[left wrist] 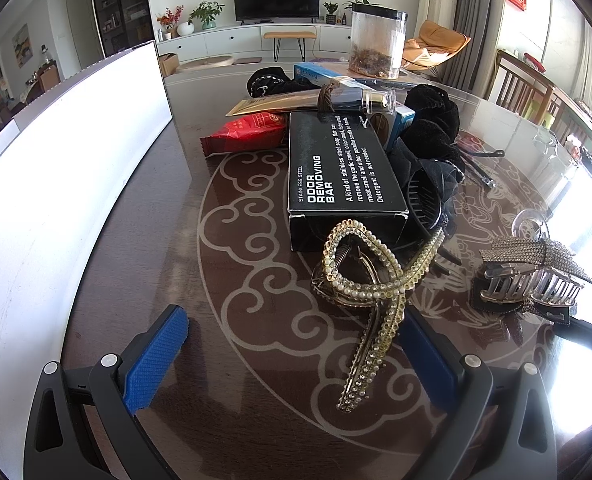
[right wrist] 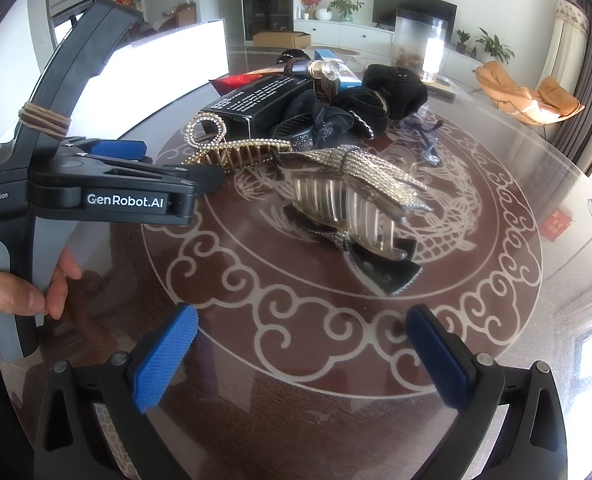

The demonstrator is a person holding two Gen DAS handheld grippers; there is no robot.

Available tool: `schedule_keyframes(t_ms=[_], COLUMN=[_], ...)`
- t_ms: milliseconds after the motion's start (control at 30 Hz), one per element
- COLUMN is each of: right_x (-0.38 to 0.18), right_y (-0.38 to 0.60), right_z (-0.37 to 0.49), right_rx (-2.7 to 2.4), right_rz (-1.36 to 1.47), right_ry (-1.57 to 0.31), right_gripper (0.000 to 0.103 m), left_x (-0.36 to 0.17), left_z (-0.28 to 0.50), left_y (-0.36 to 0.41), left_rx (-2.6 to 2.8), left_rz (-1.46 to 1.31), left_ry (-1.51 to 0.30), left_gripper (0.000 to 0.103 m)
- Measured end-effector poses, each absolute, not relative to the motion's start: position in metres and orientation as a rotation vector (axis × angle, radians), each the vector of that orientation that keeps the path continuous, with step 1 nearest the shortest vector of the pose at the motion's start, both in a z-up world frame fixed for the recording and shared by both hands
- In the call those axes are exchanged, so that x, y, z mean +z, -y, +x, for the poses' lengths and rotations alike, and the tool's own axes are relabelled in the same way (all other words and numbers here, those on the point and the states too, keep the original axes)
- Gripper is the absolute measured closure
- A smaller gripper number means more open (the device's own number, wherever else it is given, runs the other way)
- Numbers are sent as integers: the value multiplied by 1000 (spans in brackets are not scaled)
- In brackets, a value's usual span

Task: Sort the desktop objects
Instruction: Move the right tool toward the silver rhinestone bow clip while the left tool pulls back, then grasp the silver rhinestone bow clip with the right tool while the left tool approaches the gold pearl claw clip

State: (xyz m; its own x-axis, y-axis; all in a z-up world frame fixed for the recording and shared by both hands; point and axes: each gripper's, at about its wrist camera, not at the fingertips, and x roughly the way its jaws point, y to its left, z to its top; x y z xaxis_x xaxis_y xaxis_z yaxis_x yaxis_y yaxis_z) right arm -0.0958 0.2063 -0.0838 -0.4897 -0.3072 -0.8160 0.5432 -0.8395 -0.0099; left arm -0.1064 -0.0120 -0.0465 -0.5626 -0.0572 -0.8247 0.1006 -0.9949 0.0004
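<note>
left gripper (left wrist: 292,356): jaws apart, straddling gold hair clip (left wrist: 368,280) just before black box (left wrist: 344,176) | right gripper (right wrist: 300,356): agape, empty | advice: close on clip's slim tail, lift clear of box

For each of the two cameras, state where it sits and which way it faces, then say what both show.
Left wrist: rides the left gripper, low over the table, facing the gold hair clip between its open blue fingers, with the black box behind.
Right wrist: rides the right gripper, open, facing the silver hair clip; the left gripper and the person's hand show at left.
Shared: both clips, the black box, the white bin.
</note>
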Motion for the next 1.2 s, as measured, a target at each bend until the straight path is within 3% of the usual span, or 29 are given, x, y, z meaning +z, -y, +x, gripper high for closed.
schedule_keyframes(t_ms=[67, 200, 333, 433, 567, 700, 900, 933, 967, 1033, 1067, 1200], right_x=[-82, -70, -65, -68, -65, -64, -58, -59, -62, -68, -68, -64], right_y=[-211, -261, -299, -299, -276, -250, -209, -204, -200, -198, -202, -227], right_z=[-92, -64, -37, -45, -97, -162, -181, -179, -179, -179, -178, -160], right_rx=[-2311, -2346, -2399, -2362, -2354, -2232, -2157, -2146, -2133, -2110, -2115, -2197], right_rz=[1204, 1197, 1183, 1170, 1122, 1194, 1142, 1129, 1124, 1156, 1155, 1158], right_ry=[-363, -183, -120, -164, -282, -174, -260, -289, -315, -331, -303, -220], right_gripper=[0, 0, 0, 0, 0, 0, 1, 9, 26, 47, 51, 53], left_x=[-45, -31, -24, -19, -15, -20, -26, -27, -28, -27, -27, -30], left_z=[-89, -20, 27, 41, 55, 58, 48, 46, 44, 43, 42, 38], left_y=[12, 25, 19, 23, 36, 50, 41, 38, 35, 29, 27, 22], left_rx=[-2665, -2688, -2643, -2642, -2611, -2558, -2550, -2550, -2551, -2555, -2558, -2567], left_rz=[1465, 1368, 1320, 1327, 1259, 1268, 1346, 1359, 1369, 1382, 1384, 1430], left_ry=[-107, -408, -299, -333, -395, -473, -407, -383, -358, -312, -294, -266], left_gripper=[0, 0, 0, 0, 0, 0, 0, 0, 0, 0, 0, 0])
